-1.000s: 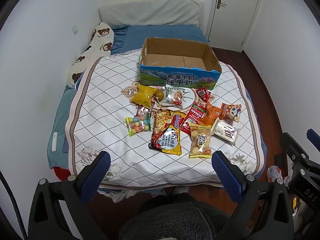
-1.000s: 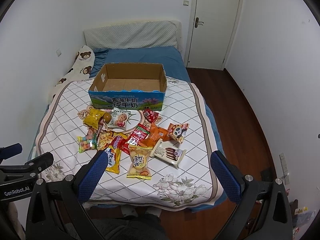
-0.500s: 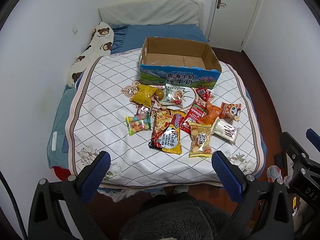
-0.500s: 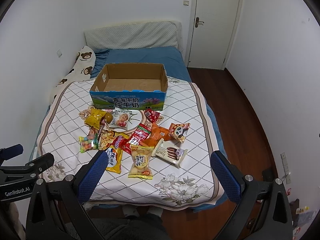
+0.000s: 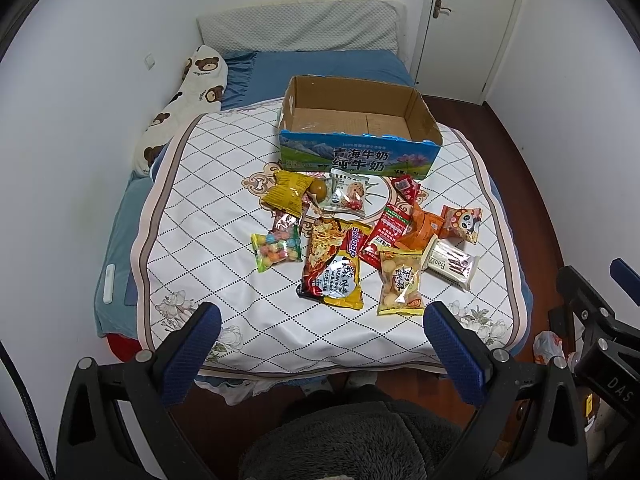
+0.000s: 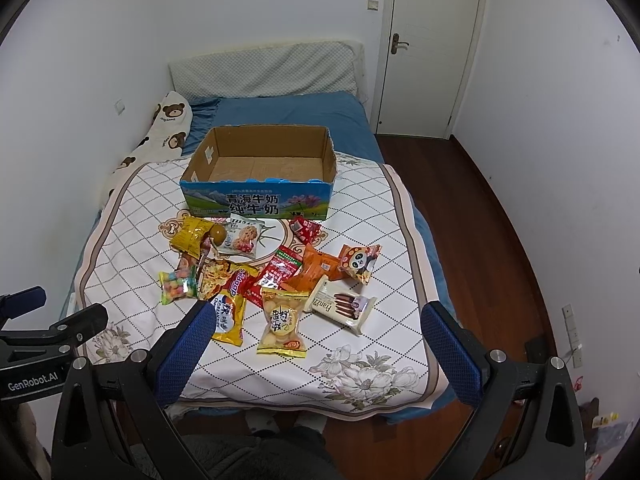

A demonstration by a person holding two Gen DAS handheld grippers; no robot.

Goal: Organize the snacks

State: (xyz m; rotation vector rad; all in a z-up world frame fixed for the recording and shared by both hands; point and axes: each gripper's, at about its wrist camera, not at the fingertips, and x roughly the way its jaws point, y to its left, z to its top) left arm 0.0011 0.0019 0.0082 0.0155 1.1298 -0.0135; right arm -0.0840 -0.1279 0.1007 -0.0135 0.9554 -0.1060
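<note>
Several snack packets lie in a loose pile on the quilted bed cover (image 5: 208,216): a noodle packet (image 5: 334,264), a yellow biscuit bag (image 5: 401,282), a candy bag (image 5: 277,247), a white wafer pack (image 5: 451,261), a panda packet (image 5: 462,222). Behind them stands an empty open cardboard box (image 5: 356,120), also in the right wrist view (image 6: 260,168). My left gripper (image 5: 322,350) is open and empty, held off the bed's foot edge. My right gripper (image 6: 314,348) is open and empty, over the near edge, close to the biscuit bag (image 6: 282,320).
A bear-print pillow (image 5: 188,92) lies along the left wall. A padded headboard (image 5: 300,28) and a closed door (image 6: 428,48) are at the back. Wooden floor (image 6: 480,220) runs along the bed's right side. The right gripper shows in the left view (image 5: 592,320).
Both views have crept slightly forward toward the bed. The snacks and box have not moved. Both grippers stay open.
</note>
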